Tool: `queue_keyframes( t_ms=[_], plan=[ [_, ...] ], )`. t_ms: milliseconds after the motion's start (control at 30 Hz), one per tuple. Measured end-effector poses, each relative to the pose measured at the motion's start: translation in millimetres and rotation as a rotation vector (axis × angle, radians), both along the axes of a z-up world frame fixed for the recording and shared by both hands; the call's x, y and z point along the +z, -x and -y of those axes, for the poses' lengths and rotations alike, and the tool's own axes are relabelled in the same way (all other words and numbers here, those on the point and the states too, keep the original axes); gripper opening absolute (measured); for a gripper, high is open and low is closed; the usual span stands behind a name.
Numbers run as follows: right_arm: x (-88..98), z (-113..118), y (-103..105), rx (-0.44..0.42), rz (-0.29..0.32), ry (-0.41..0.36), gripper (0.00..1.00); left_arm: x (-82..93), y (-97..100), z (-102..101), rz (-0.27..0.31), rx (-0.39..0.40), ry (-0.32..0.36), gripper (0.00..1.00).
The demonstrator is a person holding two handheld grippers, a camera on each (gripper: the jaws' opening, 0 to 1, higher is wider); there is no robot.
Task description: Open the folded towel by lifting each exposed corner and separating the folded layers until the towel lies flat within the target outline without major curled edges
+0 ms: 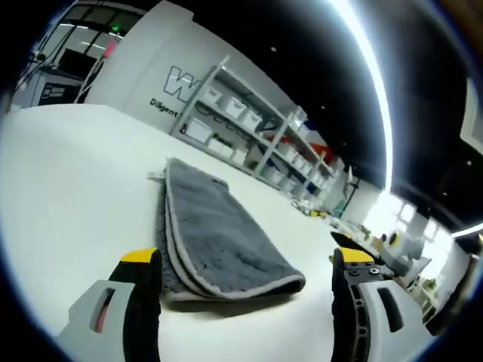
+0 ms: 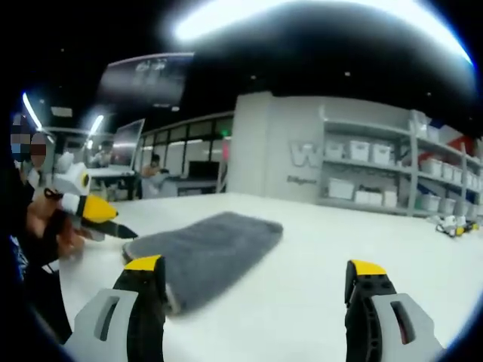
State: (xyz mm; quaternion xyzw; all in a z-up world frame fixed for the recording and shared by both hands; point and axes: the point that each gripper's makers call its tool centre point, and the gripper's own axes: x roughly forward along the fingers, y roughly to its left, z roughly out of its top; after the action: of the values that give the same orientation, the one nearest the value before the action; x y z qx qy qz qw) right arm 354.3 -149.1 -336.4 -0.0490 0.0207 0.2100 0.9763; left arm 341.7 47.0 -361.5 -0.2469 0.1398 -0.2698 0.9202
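A grey towel (image 1: pixel 215 237) lies folded on the white table (image 1: pixel 68 173), its rounded fold edge facing me and a pale hem running along its stacked layers. My left gripper (image 1: pixel 245 259) is open, low over the table, with the towel's near end between its yellow-tipped fingers (image 1: pixel 139 257). In the right gripper view the same towel (image 2: pixel 207 253) stretches away to the right. My right gripper (image 2: pixel 255 265) is open just short of the towel's near edge. The left gripper (image 2: pixel 94 211) comes in from the left, held by a hand (image 2: pixel 53 226), at the towel's left end.
Shelves with white bins (image 1: pixel 249 128) stand behind the table against a lettered white wall (image 2: pixel 317 154). Small items (image 2: pixel 453 225) lie at the table's far right. A person (image 2: pixel 155 170) sits at desks far back. Bare white table (image 2: pixel 324 249) spreads around the towel.
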Motion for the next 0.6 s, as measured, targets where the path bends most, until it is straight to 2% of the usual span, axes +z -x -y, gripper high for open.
queue_keyframes(
  t_ms=[67, 233, 433, 600],
  plan=[
    [-1.5, -1.6, -0.5, 0.002, -0.002, 0.005, 1.00, -3.1, 2.5, 3.9, -0.018, -0.019, 0.003, 0.91],
    [-4.2, -3.6, -0.2, 0.009, -0.008, 0.009, 1.00, 0.8, 3.9, 5.1, -0.009, -0.026, 0.005, 0.90],
    [-3.7, -3.4, 0.5, 0.007, -0.007, 0.004, 1.00, -2.3, 5.6, 7.1, -0.040, -0.035, 0.017, 0.90],
    [-4.5, -1.8, 0.8, 0.007, -0.008, 0.005, 1.00, -3.1, 10.1, 8.4, -0.088, -0.055, 0.090, 0.89]
  ],
)
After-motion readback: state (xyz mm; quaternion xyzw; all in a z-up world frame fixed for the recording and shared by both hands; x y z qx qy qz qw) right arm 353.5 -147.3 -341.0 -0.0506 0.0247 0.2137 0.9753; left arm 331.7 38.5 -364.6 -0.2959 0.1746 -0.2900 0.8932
